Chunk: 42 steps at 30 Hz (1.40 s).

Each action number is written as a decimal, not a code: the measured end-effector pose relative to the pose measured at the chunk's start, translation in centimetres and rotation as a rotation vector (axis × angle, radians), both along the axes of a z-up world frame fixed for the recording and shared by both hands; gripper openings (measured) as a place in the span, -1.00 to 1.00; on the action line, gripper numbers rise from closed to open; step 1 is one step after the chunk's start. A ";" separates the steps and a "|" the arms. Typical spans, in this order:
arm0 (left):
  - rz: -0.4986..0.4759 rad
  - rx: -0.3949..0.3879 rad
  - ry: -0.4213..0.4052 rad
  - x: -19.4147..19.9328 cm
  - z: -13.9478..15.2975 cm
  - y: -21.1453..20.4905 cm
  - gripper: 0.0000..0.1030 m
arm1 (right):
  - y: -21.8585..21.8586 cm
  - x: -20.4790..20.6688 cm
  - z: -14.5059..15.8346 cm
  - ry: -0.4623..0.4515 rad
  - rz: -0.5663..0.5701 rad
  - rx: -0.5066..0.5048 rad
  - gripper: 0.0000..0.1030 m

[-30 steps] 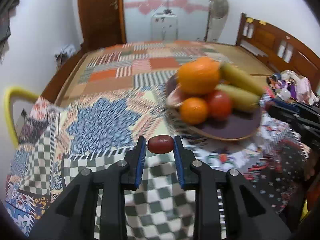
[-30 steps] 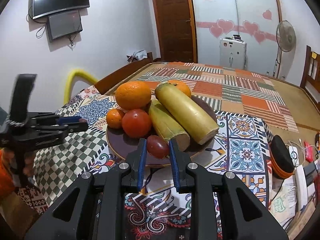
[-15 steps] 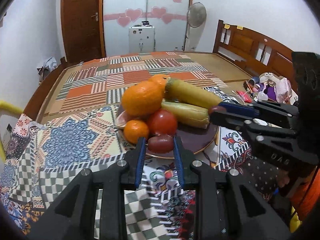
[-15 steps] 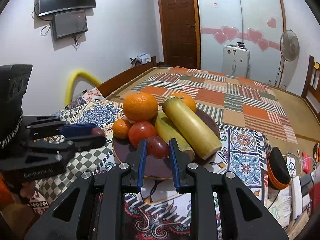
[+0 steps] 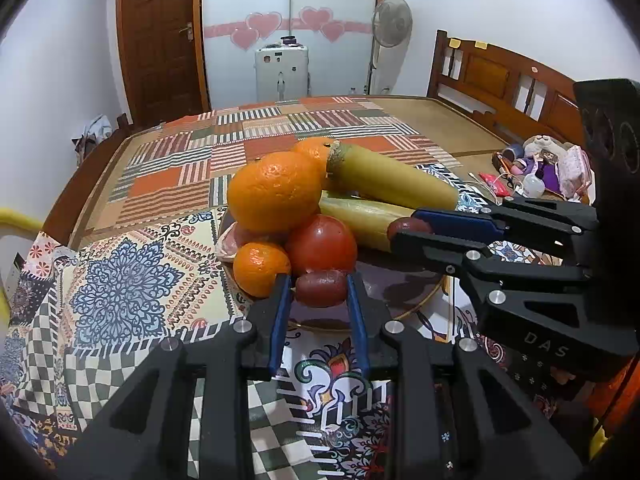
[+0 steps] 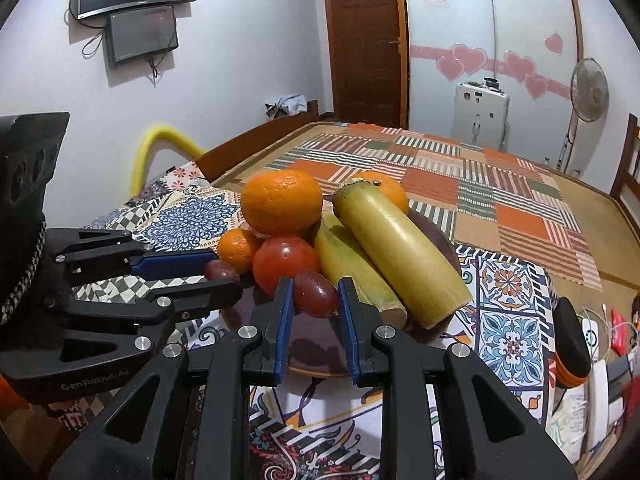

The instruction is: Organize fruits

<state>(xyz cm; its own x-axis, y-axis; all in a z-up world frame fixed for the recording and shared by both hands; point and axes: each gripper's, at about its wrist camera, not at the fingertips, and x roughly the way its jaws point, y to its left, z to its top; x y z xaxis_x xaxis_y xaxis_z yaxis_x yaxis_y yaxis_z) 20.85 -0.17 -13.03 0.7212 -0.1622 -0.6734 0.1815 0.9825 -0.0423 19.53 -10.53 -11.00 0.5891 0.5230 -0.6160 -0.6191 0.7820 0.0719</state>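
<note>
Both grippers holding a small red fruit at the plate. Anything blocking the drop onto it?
Nothing visible blocks it. The left gripper and right gripper each clamp a small red fruit over the bare near part of the plate. The piled fruit, nearest the tomato, sits just behind that patch.

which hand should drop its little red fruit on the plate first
Probably the right gripper: its red fruit appears already over bare plate; the left gripper looks nearer the rim.
</note>
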 end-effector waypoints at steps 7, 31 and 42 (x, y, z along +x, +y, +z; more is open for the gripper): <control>-0.011 0.007 -0.004 0.4 -0.3 -0.5 -0.44 | 0.2 -0.2 -0.1 0.000 0.012 -0.004 -0.59; 0.093 -0.060 -0.259 -8.1 8.5 0.9 -0.36 | -3.8 -7.1 8.5 -0.183 -0.076 0.113 -0.44; 0.122 -0.030 -0.574 -22.0 17.2 -1.4 -0.30 | -5.6 -19.4 16.6 -0.445 -0.126 0.235 -0.19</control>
<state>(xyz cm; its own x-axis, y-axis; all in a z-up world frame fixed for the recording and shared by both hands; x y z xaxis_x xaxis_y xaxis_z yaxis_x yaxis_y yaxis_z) -1.18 -1.53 4.20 0.9837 -0.0686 -0.1664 0.0697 0.9976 0.0010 0.09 -16.09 5.65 0.8347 0.5252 -0.1656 -0.5317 0.8469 0.0061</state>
